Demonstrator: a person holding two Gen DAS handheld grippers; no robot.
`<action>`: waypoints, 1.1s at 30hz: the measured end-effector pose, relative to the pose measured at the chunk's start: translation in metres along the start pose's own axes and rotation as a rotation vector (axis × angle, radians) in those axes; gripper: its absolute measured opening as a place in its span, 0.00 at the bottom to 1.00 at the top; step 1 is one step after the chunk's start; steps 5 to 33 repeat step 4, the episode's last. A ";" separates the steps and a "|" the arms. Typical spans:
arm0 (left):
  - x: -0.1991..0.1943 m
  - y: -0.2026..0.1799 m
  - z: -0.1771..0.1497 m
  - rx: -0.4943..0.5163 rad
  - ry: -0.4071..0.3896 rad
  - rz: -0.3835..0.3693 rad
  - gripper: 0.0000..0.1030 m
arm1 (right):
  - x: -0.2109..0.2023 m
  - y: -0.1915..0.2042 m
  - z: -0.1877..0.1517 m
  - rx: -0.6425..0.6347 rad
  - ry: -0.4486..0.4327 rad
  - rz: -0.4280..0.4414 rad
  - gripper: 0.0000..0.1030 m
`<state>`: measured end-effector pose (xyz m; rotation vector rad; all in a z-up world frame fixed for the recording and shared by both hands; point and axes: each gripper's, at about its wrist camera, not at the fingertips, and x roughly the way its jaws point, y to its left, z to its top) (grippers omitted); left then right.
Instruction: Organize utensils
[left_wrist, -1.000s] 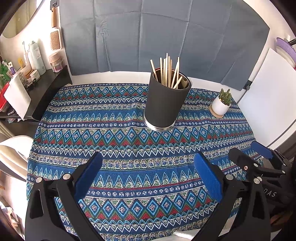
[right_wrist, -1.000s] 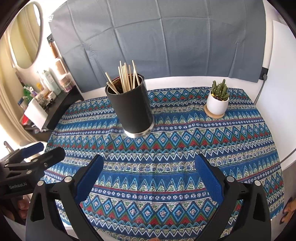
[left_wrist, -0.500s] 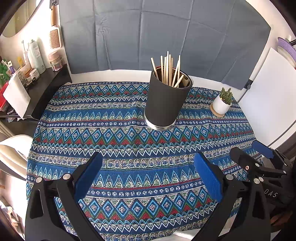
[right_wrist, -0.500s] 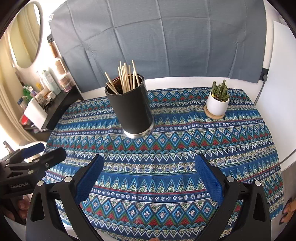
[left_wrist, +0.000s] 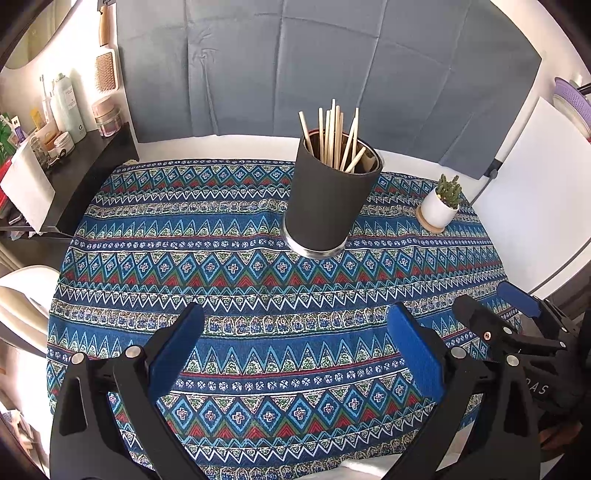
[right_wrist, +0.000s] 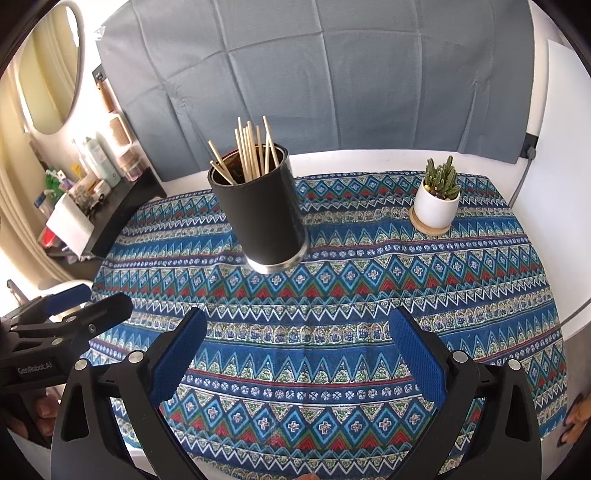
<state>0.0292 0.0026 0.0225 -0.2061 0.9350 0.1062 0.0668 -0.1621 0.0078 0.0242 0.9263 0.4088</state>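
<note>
Both tongs, left (left_wrist: 295, 345) and right (right_wrist: 295, 347), gape empty. Chopsticks (left_wrist: 334, 136) in the black holder (left_wrist: 328, 206) look light, stiff, slippery; you pinch near their upper ends.

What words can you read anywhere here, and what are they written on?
"GenRobot.AI" in small white letters: on the black body of the left claw, seen from the right wrist view.
"DAS": on the black body of the right claw, seen from the left wrist view; the start of the word is cut off.
Labels on the bottles on the side shelf: too small and blurred to read.
The black holder shows no writing.
</note>
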 end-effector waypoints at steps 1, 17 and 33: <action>0.000 0.000 0.000 0.002 -0.002 0.005 0.94 | 0.001 0.000 0.000 -0.001 0.002 0.000 0.92; 0.001 -0.002 0.000 0.008 0.000 0.004 0.94 | 0.002 0.001 0.000 -0.001 0.005 0.002 0.92; 0.001 -0.002 0.000 0.008 0.000 0.004 0.94 | 0.002 0.001 0.000 -0.001 0.005 0.002 0.92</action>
